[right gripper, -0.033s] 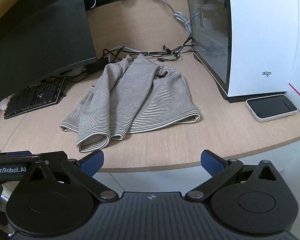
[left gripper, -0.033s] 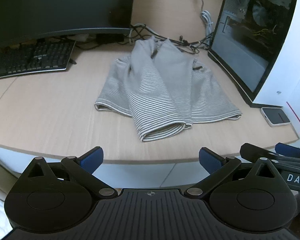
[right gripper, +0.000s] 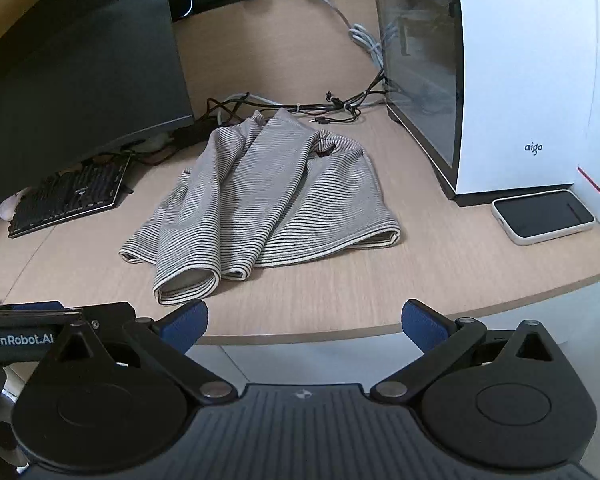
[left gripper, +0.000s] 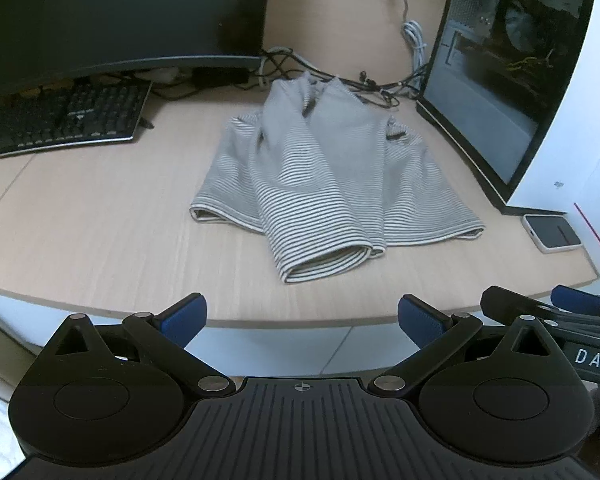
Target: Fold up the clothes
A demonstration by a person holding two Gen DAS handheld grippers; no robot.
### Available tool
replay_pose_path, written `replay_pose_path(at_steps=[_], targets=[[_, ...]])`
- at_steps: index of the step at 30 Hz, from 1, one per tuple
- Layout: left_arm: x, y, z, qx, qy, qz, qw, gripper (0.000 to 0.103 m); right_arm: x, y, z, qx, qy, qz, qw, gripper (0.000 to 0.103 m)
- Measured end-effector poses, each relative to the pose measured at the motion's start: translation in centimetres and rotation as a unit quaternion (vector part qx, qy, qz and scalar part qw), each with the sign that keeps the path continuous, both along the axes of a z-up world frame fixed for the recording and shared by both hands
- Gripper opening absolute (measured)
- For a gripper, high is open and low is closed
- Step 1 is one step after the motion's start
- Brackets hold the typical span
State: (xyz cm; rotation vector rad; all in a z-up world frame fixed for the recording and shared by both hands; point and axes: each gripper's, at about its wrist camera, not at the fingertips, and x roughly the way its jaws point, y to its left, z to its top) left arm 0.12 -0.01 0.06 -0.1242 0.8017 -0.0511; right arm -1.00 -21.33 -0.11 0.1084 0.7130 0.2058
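A grey striped garment (left gripper: 332, 184) lies crumpled and partly folded on the wooden desk (left gripper: 80, 240), its sleeves or legs laid toward the front edge. The right wrist view has the same garment (right gripper: 260, 208) at the desk's middle. My left gripper (left gripper: 300, 316) hovers open just off the desk's front edge, short of the cloth, with nothing between its blue pads. My right gripper (right gripper: 304, 320) is open too, also off the front edge and holding nothing. Each gripper sits beside the other.
A black keyboard (left gripper: 60, 120) and a dark monitor (left gripper: 100, 12) stand at the back left. A white PC case (left gripper: 540, 80) with a glass side rises on the right, a phone (right gripper: 544, 216) lying in front of it. Cables (left gripper: 380, 88) trail behind the garment.
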Motion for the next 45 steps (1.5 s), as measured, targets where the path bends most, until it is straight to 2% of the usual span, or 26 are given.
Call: replay_pose_path(at_steps=[6, 45], targets=[[0.4, 0.0, 0.2, 0.008, 0.016, -0.002, 0.9998, 0.103, 0.1, 0.1, 0.2, 0.002, 0.0, -0.004, 1.0, 0.103], [-0.5, 0.2, 0.8, 0.027, -0.009, 0.007, 0.9996, 0.103, 0.4, 0.7, 0.8, 0.003, -0.01, 0.014, 1.0, 0.103]])
